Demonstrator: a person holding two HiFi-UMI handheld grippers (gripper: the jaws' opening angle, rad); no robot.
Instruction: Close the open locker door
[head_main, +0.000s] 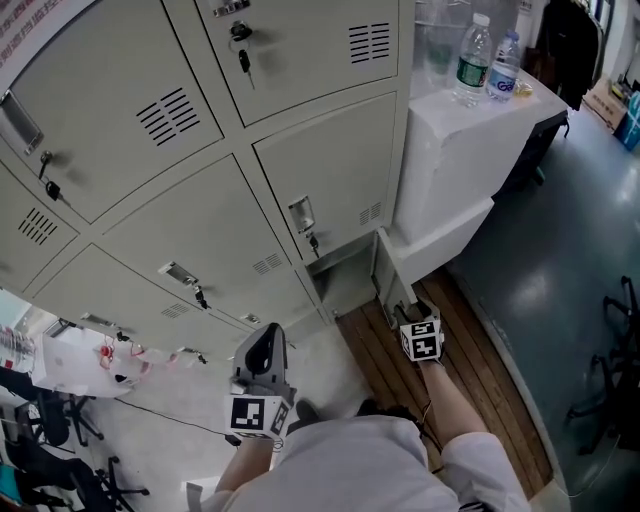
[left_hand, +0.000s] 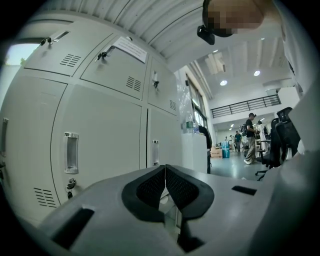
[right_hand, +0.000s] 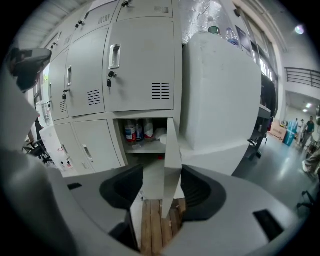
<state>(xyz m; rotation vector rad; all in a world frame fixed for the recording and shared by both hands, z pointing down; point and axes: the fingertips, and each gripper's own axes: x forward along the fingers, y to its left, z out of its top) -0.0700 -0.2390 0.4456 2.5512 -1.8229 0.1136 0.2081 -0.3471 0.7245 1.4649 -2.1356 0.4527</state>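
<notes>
The grey locker bank has its bottom right compartment open. Its door swings out toward me. In the right gripper view the door stands edge-on between the jaws of my right gripper, which is open; the door's edge lies close to the right pad, with a gap on the left side. Cans and bottles stand on the shelf inside. My left gripper hangs shut and empty in front of the lower lockers, its pads meeting.
A white cabinet stands right of the lockers with water bottles on top. A wooden floor strip runs under my right arm. Office chairs stand at the right and lower left. People stand far down the hall.
</notes>
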